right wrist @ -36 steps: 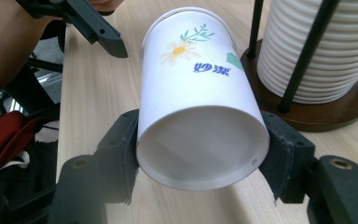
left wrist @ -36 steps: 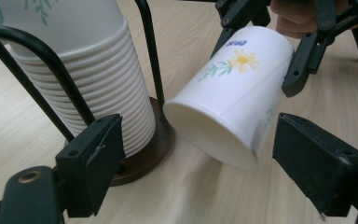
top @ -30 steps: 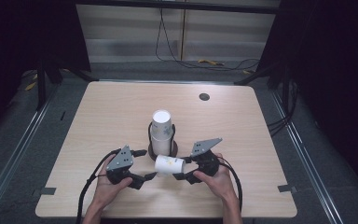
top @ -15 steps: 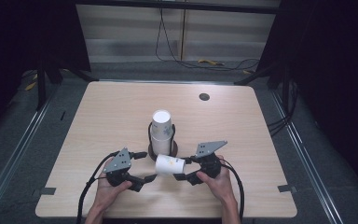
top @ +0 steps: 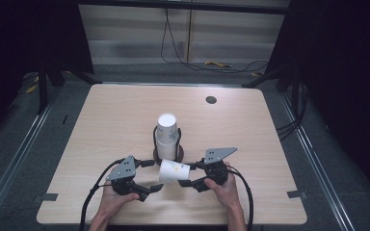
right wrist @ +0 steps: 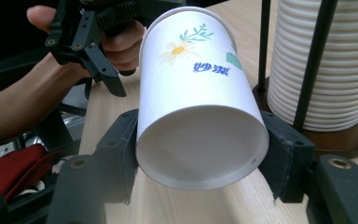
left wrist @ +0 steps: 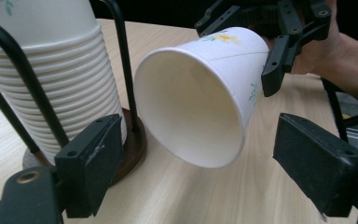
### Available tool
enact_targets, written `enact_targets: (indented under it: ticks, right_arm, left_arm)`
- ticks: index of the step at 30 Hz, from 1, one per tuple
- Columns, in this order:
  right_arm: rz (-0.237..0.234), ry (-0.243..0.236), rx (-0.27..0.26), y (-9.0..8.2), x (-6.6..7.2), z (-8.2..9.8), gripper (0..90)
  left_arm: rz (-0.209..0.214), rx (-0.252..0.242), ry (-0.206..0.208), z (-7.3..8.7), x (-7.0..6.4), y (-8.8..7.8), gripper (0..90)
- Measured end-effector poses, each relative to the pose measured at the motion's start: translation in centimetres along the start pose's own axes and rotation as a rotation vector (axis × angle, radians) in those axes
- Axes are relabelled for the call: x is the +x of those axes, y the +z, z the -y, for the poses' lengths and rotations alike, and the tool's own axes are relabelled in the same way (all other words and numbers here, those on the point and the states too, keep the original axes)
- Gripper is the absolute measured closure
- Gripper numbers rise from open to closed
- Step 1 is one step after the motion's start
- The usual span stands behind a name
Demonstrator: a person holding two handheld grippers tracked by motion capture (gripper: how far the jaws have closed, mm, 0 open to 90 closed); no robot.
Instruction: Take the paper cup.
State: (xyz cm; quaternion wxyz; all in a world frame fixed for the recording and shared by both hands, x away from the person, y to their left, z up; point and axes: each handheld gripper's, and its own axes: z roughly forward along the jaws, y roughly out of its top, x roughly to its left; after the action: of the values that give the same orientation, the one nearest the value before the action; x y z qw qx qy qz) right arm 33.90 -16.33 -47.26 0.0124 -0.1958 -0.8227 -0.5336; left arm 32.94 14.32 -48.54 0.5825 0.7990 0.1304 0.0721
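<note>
Low in the middle of the frame, above the pale wooden counter (top: 125,115), the white paper cup with a daisy print (top: 174,172) lies sideways. The right tool (top: 189,175) squeezes its bottom end. Its open mouth faces the left tool (top: 153,175), gaping wide, holding nothing. Blue letters read "妙洁".

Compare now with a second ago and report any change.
Nothing has visibly changed: the right gripper still clamps the cup on its side, the left gripper still waits open beside it, and the stack stands in its holder.
</note>
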Motion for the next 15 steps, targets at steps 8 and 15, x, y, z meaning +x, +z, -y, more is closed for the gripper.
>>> enact_targets:
  ticks: [8, 15]
  right_arm:
    - [-0.061, 0.006, -0.079, -0.03, 0.11, 0.49, 36.6]
    - [-0.089, 0.007, -0.137, -0.2, 0.07, 0.72, 36.6]
  left_arm:
    - [0.018, -0.039, -0.009, -0.06, 0.05, 0.02, 15.7]
    - [0.036, -0.058, -0.018, -0.07, -0.1, 0.27, 15.7]
